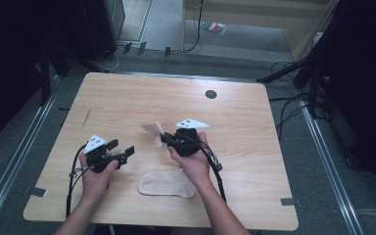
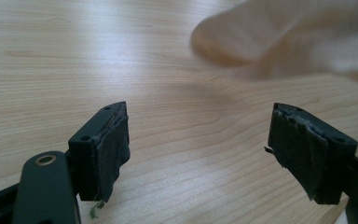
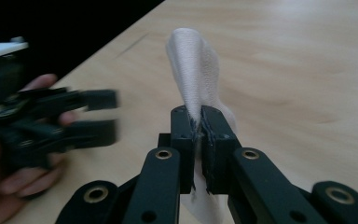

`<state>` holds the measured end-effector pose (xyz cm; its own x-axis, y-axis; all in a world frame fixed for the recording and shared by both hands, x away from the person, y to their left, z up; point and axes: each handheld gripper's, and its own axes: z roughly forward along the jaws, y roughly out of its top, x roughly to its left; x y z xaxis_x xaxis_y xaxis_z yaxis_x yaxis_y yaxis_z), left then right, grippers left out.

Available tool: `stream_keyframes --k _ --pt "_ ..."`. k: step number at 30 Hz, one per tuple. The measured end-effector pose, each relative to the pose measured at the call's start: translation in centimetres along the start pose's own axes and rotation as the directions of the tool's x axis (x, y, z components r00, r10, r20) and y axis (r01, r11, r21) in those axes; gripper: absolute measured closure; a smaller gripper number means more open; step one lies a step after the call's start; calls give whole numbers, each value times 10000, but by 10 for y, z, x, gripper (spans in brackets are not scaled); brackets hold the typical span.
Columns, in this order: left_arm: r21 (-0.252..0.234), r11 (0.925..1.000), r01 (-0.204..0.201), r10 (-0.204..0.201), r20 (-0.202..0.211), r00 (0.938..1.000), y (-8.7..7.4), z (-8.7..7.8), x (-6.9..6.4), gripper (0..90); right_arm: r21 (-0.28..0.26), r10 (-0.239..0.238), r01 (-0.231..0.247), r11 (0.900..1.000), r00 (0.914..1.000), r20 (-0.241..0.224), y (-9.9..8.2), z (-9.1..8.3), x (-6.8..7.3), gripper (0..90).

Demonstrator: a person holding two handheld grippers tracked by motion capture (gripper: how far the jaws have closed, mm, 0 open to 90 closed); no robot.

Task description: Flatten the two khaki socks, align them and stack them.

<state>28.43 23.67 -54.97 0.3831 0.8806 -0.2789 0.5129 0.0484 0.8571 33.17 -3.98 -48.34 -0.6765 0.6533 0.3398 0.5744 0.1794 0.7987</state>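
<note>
Beige sock (image 3: 193,65) is pinched in the right gripper (image 3: 200,122) and lifted off the wooden table (image 1: 127,98) — its mate (image 1: 166,183) lies flat nearer the person — so pairing likely comes next, the left gripper (image 2: 198,149) standing wide and empty.

left gripper (image 1: 122,149): held low over the wooden table (image 1: 127,98), jaws apart, nothing between the pads
left hand (image 1: 95,169): wrapped round the gripper body from below, forearm entering from the table's near edge
right gripper (image 3: 200,128): jaws pressed together, pinching a pale sock (image 3: 193,65), lifted above the table
right hand (image 1: 191,156): gripping from behind, wrist angled toward the left gripper
</note>
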Motion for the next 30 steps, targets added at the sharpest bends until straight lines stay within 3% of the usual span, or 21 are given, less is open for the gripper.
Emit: stream_keyframes --k 2,3,5,6,9,11,12,15,16,20,23,27,30 --pt "3 10000 -8 8 -10 10000 0 0 0 211 289 597 -579 9979 9962 -632 -6 8 -3 844" --pt "-7 10000 2 -2 -10 10000 0 0 -1 211 410 855 -830 9957 9944 -627 -9 12 -8 842" --pt "0 10000 20 -20 5 10000 0 0 0 211 819 1551 -1512 9851 9869 -440 -16 19 -22 831" --pt "-1 10000 25 -25 4 10000 0 0 0 211 981 1930 -1909 9767 9811 -131 -20 23 -32 814" --pt "3 10000 8 -8 -7 10000 0 0 0 214 1100 2579 -2625 9586 9646 546 -26 25 -54 733" --pt "-14 10000 15 -15 5 10000 0 1 -1 214 917 2612 -2739 9574 9565 1301 -27 22 -64 669" --pt "14 10000 18 -18 -5 10000 0 1 -1 214 796 2550 -2739 9585 9479 1909 -27 19 -71 625" --pt "50 10000 -38 39 -52 10000 0 2 -1 215 701 2342 -2559 9642 9449 2286 -27 15 -76 604" --pt "102 9999 -37 38 -93 9999 0 2 -2 215 543 2264 -2455 9679 9449 2365 -26 11 -78 585" --pt "230 9997 -4 13 -429 9991 2 4 -2 243 273 2383 -2509 9676 9440 2284 -27 4 -78 574" --pt "406 9991 92 -65 -660 9978 8 8 -2 320 255 2326 -2445 9693 9460 2259 -29 -1 -76 572" --pt "199 9998 -66 78 -587 9982 14 15 -8 336 111 2771 -2871 9578 9332 2289 -28 -2 -77 564" --pt "133 9996 -233 243 -772 9967 14 12 -5 328 107 2945 -3042 9525 9299 2202 -26 4 -72 485"
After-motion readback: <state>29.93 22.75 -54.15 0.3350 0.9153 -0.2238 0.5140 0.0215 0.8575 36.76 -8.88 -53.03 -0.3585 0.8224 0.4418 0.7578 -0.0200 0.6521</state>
